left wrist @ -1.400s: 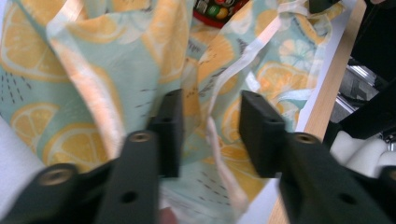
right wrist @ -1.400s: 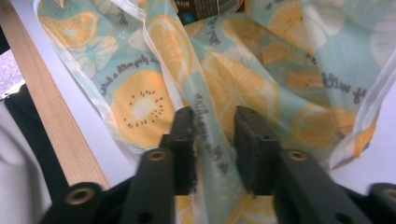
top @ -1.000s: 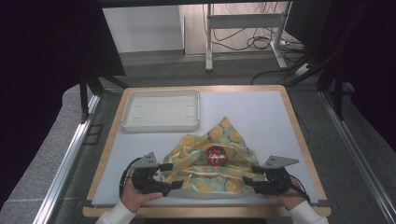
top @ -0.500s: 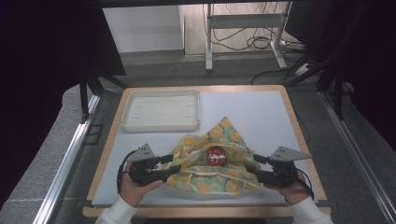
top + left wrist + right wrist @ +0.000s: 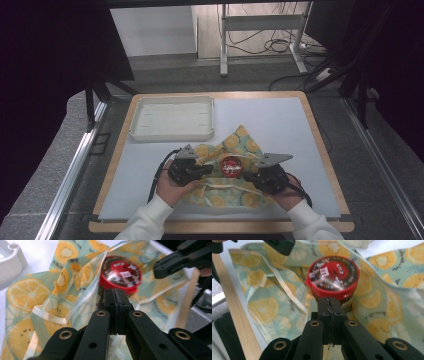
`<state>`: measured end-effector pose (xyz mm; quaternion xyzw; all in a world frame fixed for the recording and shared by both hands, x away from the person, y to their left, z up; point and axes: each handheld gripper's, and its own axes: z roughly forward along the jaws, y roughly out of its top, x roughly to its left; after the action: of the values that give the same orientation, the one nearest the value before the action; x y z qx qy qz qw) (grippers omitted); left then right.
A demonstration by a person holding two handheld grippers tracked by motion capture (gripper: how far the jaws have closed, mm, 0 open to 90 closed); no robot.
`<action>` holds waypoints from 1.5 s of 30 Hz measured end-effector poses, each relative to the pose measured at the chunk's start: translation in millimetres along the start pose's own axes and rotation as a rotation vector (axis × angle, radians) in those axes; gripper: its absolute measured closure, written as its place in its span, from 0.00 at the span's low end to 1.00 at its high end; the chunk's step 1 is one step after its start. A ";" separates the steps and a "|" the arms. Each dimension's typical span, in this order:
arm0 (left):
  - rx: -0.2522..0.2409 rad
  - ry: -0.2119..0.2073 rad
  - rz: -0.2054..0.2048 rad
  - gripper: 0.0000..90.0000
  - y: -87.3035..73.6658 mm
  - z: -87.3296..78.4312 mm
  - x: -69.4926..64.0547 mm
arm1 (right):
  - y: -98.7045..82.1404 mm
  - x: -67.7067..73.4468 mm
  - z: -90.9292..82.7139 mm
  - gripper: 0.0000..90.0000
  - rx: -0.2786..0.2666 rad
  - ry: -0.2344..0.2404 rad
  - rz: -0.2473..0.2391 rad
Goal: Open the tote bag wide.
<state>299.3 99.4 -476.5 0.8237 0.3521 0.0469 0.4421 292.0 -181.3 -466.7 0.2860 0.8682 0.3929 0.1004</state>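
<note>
Table: I work on a pale blue-white mat point(image 5: 280, 120) set in a wooden frame point(image 5: 325, 150).
Room: past the far edge I see grey floor, a metal stand and loose cables point(image 5: 272, 42); black drapes hang dark on both sides.
Tray: an empty white tray point(image 5: 172, 120) sits on the far left of the mat, well apart from my hands.
Cloth: a mint cloth printed with orange slices point(image 5: 240, 142) lies on the near middle of the mat, its edges lifted and folded up around the tin.
Tin: the round red-lidded tin point(image 5: 231, 166) stands on the middle of the cloth, between my two grippers.
Left gripper: my left gripper point(image 5: 115, 298) has just closed; its jaws are pressed together on a fold of the cloth, the tips right at the tin's side.
Right gripper: my right gripper point(image 5: 329, 306) has just closed too; a thin edge of cloth shows pinched between the jaws, tips just in front of the tin.
Hands: both hands, in white sleeves point(image 5: 150, 220), come in from the near edge, one on each side of the tin.
</note>
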 end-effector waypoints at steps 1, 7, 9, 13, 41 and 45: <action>0.008 0.008 0.002 1.00 0.2 2.4 1.0 | -1.2 0.1 0.9 0.99 0.007 -0.004 0.000; 0.055 0.049 0.007 1.00 1.7 17.3 10.4 | -7.7 5.6 11.5 0.99 0.060 -0.033 -0.018; 0.059 0.060 -0.005 1.00 1.4 22.4 16.0 | -9.6 5.6 15.3 0.99 0.075 -0.036 -0.012; 0.068 0.065 -0.016 1.00 1.0 33.1 22.9 | -14.7 6.9 23.0 0.99 0.102 -0.027 -0.010; 0.122 0.078 -0.146 1.00 18.0 86.7 67.2 | -46.2 31.3 34.4 0.99 0.167 0.149 -0.044; 0.134 0.068 -0.155 1.00 17.4 87.9 68.8 | -48.5 35.6 31.6 0.99 0.165 0.169 -0.065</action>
<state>394.3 74.7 -532.5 0.8195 0.4320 0.0170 0.3761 255.2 -166.7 -522.0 0.2307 0.9118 0.3394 0.0158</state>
